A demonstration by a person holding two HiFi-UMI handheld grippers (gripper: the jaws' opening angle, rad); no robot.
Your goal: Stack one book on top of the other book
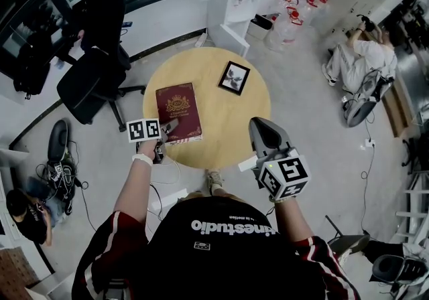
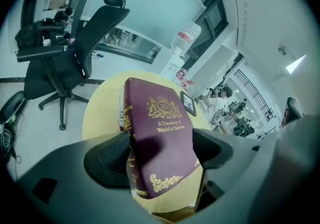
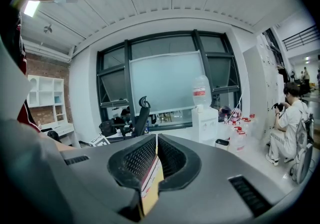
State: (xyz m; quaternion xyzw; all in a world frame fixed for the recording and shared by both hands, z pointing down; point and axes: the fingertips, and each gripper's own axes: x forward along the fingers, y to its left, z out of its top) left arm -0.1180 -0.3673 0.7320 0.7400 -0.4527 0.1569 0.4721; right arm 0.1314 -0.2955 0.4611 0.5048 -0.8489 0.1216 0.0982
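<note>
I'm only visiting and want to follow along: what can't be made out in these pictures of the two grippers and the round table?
Under the maroon hardback book held by the left gripper: left gripper view, the book hides all but a striped edge.
The black-framed square item: head view, too small to tell book from picture.
The yellow-white strip low between the right gripper's shut jaws: right gripper view, mostly covered; held or built in, unclear.

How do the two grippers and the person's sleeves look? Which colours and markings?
The left gripper and the right gripper are grey, with black ribbed pads and a white cube bearing black square markers. The sleeves are black with red and white stripes.
</note>
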